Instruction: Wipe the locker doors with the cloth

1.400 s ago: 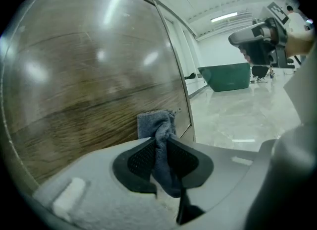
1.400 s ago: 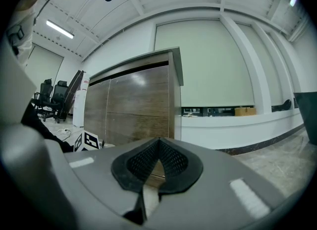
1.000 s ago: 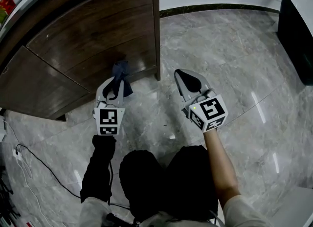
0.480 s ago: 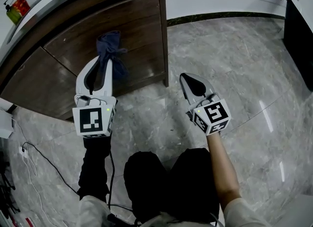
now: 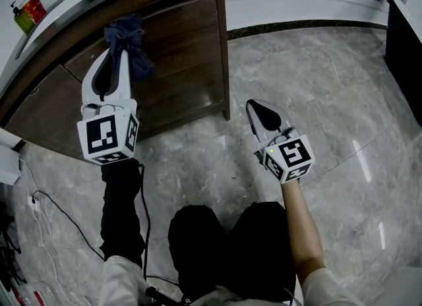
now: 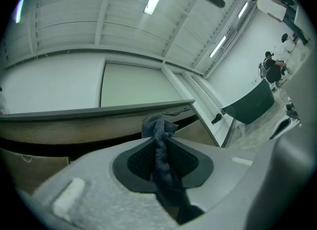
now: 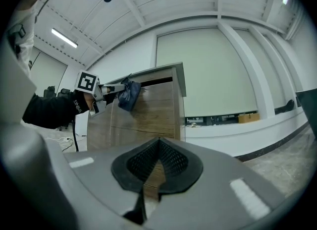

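Note:
A dark blue cloth [image 5: 130, 46] is bunched between the jaws of my left gripper [image 5: 116, 46], which is shut on it. The cloth lies against the upper part of the brown wooden locker door [image 5: 181, 41], close under the counter edge. In the left gripper view the cloth [image 6: 159, 147] runs down between the pads, its tuft sticking out past the tips. My right gripper [image 5: 256, 107] hangs shut over the marble floor, right of the locker's corner, with nothing in it. From the right gripper view the left gripper [image 7: 106, 89] presses the cloth [image 7: 130, 95] on the door.
A second locker door [image 5: 46, 110] adjoins at the left. A cable [image 5: 46, 215] trails over the floor at lower left. A bottle [image 5: 30, 9] stands on the counter top. A dark cabinet [image 5: 405, 47] stands at the right edge. The person's knees [image 5: 224, 245] are below.
My left gripper has carried the cloth from the bottom of the door up to near its top. The right gripper has hardly moved.

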`<state>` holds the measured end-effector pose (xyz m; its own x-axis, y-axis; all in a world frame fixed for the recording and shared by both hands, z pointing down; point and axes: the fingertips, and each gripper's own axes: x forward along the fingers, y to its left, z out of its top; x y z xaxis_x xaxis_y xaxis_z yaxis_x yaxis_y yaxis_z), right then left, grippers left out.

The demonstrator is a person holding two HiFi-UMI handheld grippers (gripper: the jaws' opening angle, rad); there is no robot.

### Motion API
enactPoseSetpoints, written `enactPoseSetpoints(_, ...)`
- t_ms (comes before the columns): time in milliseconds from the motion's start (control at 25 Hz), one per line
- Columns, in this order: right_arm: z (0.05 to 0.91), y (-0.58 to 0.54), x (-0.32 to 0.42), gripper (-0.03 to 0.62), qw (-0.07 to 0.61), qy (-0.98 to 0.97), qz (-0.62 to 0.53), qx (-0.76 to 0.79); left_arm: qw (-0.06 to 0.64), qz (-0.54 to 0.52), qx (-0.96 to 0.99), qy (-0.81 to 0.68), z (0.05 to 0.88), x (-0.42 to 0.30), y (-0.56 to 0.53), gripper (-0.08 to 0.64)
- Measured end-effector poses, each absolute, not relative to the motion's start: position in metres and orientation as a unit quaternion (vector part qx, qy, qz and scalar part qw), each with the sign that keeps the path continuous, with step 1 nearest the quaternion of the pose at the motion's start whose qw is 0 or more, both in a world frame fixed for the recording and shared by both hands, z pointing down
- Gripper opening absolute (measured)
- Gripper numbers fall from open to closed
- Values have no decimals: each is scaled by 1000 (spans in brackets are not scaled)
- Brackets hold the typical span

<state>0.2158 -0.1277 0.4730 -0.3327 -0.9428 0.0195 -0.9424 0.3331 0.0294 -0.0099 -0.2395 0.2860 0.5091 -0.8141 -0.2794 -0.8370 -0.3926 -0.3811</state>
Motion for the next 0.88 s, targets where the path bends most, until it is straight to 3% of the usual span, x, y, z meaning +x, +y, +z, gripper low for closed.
enactPoseSetpoints(880, 488, -127, 205, 5, 32, -820, -2, 571, 152, -32, -830, 536, 427, -42, -273, 69)
